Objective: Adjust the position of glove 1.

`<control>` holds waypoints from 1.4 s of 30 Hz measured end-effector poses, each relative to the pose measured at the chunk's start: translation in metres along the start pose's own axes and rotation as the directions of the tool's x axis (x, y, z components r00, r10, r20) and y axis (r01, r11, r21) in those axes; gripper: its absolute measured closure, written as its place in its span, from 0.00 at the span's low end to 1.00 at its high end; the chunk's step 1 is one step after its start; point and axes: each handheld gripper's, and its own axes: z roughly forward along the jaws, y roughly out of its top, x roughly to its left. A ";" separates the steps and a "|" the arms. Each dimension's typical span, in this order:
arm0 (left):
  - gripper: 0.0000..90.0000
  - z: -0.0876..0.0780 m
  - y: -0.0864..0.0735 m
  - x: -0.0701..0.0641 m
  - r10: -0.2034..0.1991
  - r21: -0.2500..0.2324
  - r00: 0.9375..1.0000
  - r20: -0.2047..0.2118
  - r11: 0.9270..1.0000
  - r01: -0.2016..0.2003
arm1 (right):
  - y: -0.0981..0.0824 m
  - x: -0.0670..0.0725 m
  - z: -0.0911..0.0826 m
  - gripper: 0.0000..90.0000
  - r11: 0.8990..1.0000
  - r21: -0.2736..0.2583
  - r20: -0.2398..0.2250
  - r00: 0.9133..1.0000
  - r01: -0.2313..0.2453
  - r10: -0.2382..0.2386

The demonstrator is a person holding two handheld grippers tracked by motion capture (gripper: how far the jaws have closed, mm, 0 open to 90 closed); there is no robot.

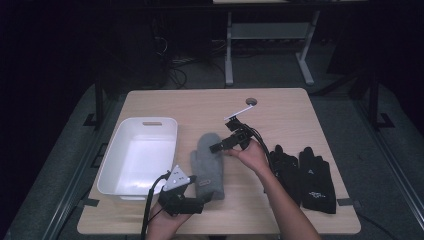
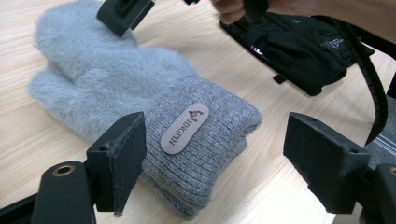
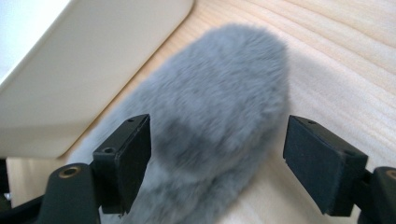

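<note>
Grey fluffy mittens [image 1: 209, 162] with ribbed knit cuffs lie stacked flat in the middle of the pale wooden table [image 1: 280, 107], fuzzy tips towards the far side and cuffs at the near edge, just right of a white rectangular plastic tub [image 1: 139, 155]. An oval tan label [image 2: 184, 128] sits on the top cuff.

At the far end of the mittens, the right gripper [image 1: 216, 147] hangs with its black jaws spread wide on either side of the fuzzy tip; the pads stand clear of the fur and grip nothing. At the near end, the left gripper [image 1: 206, 197] points at the cuff, jaws likewise wide apart, one pad just beside the ribbed knit and the other off to the right over bare wood, holding nothing.

Right of the mittens, near the table's right edge, a pair of black fabric gloves [image 1: 305, 179] lies side by side, close behind the person's right hand [image 1: 248, 156].
</note>
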 end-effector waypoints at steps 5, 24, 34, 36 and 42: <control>0.23 -0.001 0.000 0.000 0.005 0.003 1.000 0.003 1.000 -0.005 | -0.001 -0.011 0.015 0.27 0.998 0.035 -0.010 0.998 -0.054 0.054; 0.24 0.005 0.002 0.000 0.000 0.019 0.999 0.032 1.000 -0.001 | -0.022 -0.020 -0.004 0.88 1.000 0.002 -0.060 0.998 -0.005 0.005; 0.24 0.025 0.021 -0.003 -0.038 0.042 0.995 0.088 0.999 0.034 | -0.048 -0.042 -0.046 0.88 1.000 -0.020 0.000 1.000 -0.004 0.004; 0.24 0.031 0.027 0.000 -0.069 0.052 0.993 0.100 0.997 0.064 | -0.052 -0.046 -0.052 0.88 1.000 -0.027 0.013 1.000 -0.008 0.008; 0.25 0.046 0.038 0.016 -0.192 0.108 0.975 0.116 0.978 0.179 | -0.057 -0.053 -0.061 0.88 1.000 -0.029 0.048 0.999 -0.004 0.005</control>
